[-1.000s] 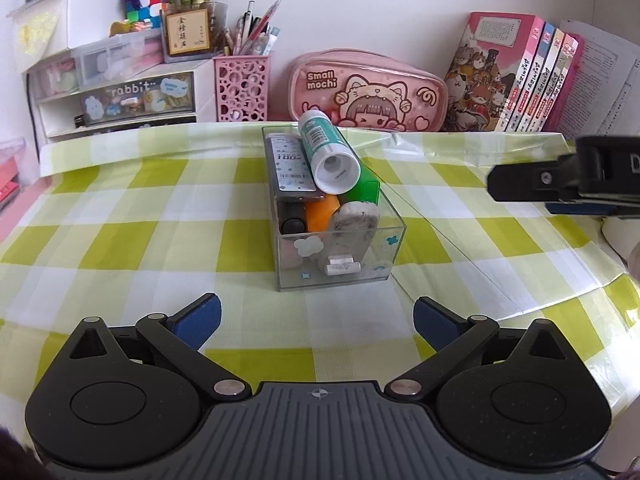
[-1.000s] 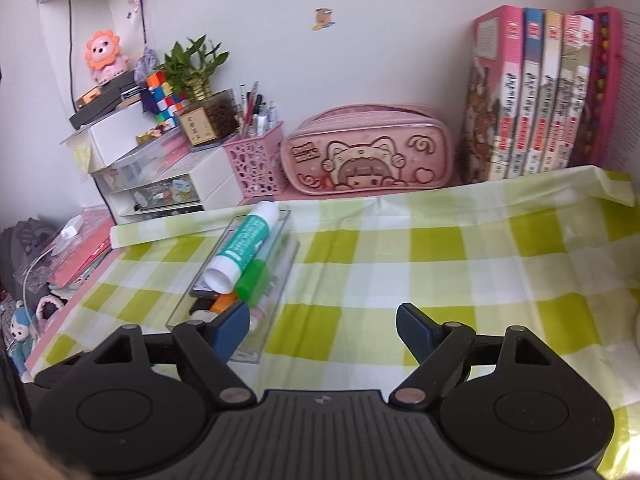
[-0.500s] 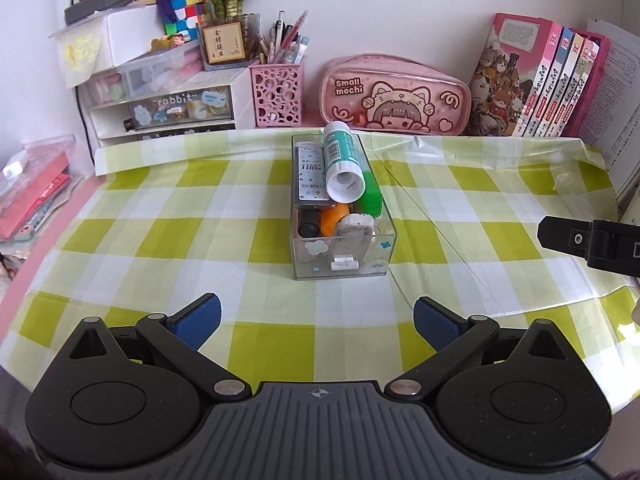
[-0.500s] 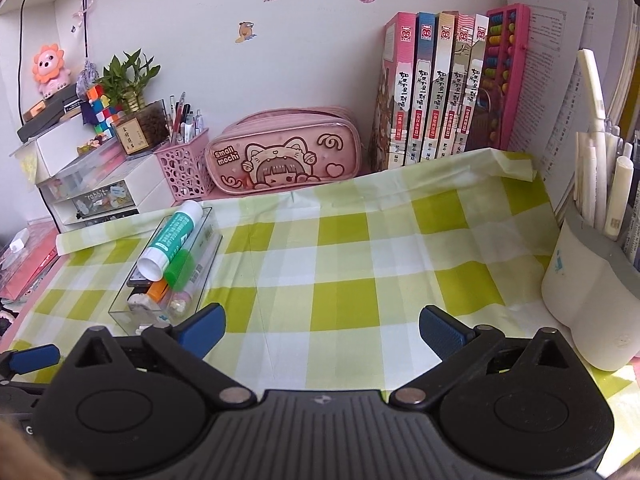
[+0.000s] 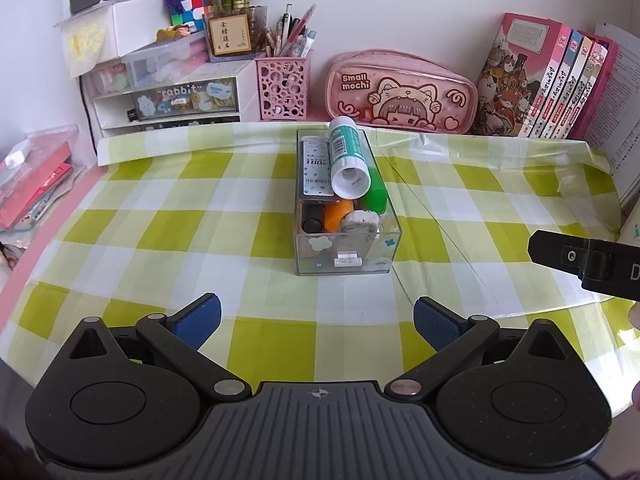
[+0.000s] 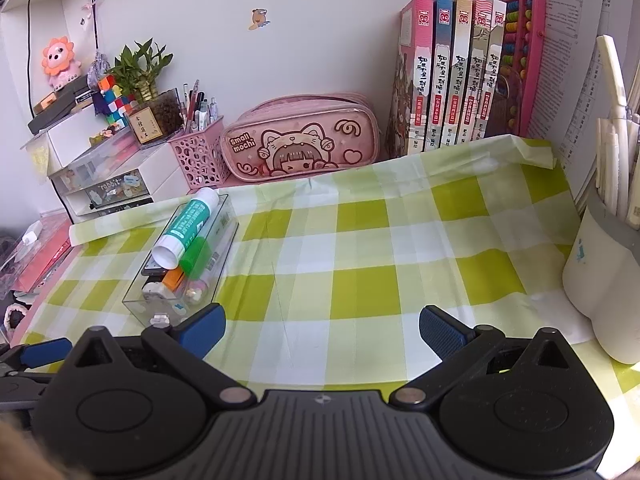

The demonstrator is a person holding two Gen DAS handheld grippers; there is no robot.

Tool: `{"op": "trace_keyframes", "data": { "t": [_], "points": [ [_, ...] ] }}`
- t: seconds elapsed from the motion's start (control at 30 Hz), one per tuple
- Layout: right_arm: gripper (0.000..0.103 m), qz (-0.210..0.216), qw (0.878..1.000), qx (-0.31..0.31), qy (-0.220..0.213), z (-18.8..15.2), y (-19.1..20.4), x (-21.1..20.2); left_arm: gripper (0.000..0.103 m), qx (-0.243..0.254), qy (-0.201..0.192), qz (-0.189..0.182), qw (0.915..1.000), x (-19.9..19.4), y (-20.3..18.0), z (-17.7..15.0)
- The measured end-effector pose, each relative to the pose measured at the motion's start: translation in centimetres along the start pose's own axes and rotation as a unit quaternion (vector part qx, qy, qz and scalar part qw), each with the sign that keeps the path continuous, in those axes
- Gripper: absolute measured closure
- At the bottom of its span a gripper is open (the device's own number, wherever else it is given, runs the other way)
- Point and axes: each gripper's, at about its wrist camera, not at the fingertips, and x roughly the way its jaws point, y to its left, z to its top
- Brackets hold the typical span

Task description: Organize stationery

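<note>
Left gripper [image 5: 317, 322]: jaws spread wide, nothing between the blue ribbed pads [image 5: 199, 319]; touches nothing. Tilted down over the near edge of the desk, aimed at the clear box.

Right gripper [image 6: 322, 334]: jaws at their widest, empty, pads clear of the cloth. Tilted down over the near edge, toward the right half of the desk. One black finger of it shows at the right edge of the left wrist view.

Clear box [image 5: 346, 236]: transparent rigid plastic, rectangular, small cloud and flower stickers on the near wall. Stands at the middle of the desk, long side running from near edge to far edge, well apart from both grippers.

Contents of box: glue stick [image 5: 347, 158], white cylinder with teal label, lying slantwise on top, flat end toward the near edge; beneath it a flat grey-and-white case [image 5: 315, 170], a green marker [image 5: 375, 196], an orange marker [image 5: 336, 216], a smudged white eraser [image 5: 360, 222].

Tablecloth [image 5: 160, 240]: glossy, green-and-white check, creased, covers the desk.

Far edge, left to right: white drawer unit [image 5: 168, 98]; pink perforated pen holder [image 5: 283, 86]; pink pencil case [image 5: 402, 94], soft and shiny, cartoon cat print; upright books [image 5: 548, 84].

Right edge: white cup [image 6: 600, 276], smooth, holding pale sticks.
</note>
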Motion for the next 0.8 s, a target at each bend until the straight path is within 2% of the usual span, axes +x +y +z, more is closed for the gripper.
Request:
{"op": "trace_keyframes", "data": {
  "t": [0.8],
  "points": [
    [0.000,0.004,1.000,-0.010,0.010,-0.20,0.48,0.59,0.005,0.000,0.002,-0.003,1.0000,0.25,0.08,-0.25]
  ]
}}
